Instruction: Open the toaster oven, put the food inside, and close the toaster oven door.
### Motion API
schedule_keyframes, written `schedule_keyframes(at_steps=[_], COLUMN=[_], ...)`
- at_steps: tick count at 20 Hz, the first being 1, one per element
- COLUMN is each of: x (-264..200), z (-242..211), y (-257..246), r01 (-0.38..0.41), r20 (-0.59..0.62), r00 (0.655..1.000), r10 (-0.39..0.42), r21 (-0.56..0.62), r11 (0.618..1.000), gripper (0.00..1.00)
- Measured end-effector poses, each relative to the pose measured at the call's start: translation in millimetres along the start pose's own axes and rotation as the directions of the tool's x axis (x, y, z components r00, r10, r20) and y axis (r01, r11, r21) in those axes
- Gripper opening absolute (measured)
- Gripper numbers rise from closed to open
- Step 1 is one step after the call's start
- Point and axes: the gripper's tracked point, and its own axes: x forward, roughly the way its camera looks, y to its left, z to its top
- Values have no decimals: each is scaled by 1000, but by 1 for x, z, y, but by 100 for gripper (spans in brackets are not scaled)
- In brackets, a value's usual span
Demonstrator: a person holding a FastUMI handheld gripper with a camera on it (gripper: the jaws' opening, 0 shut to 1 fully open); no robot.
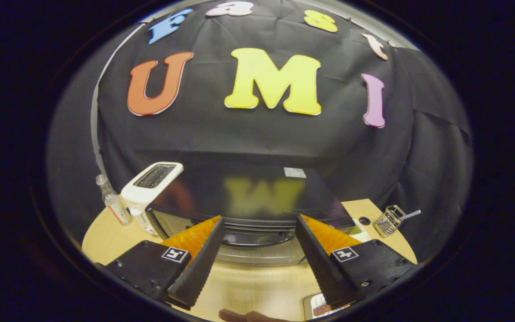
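**Black oven, door shut**

Glossy black toaster oven (257, 197) sits on the wooden table (248, 286). The gripper (257, 264) hangs open above it, fingers spread either side of the oven's handle (257, 240). A white toaster (150, 188) stands beside the oven.

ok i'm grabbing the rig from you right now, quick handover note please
Gripper: open, holding nothing, fingers spread either side of the toaster oven's door handle, not touching it.
Toaster oven: on the table, door shut.
Food: something sits on a plate near the right finger; too cut off to identify.
A white toaster stands left of the oven.
Done: nothing yet.
Left: open the door, load the food, close the door.
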Motion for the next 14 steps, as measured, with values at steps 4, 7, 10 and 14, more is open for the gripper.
schedule_keyframes(at_steps=[4, 7, 10, 14], x=[9, 12, 11, 2], z=[1, 1, -1, -11], y=[10, 13, 15, 15], r01=[0, 11, 12, -16], r20=[2, 0, -8, -32], r00=[1000, 1000, 1000, 999], r10=[1, -11, -12, 19], r21=[-24, -13, 2, 97], r11=[1000, 1000, 1000, 995], gripper=[100, 100, 100, 100])
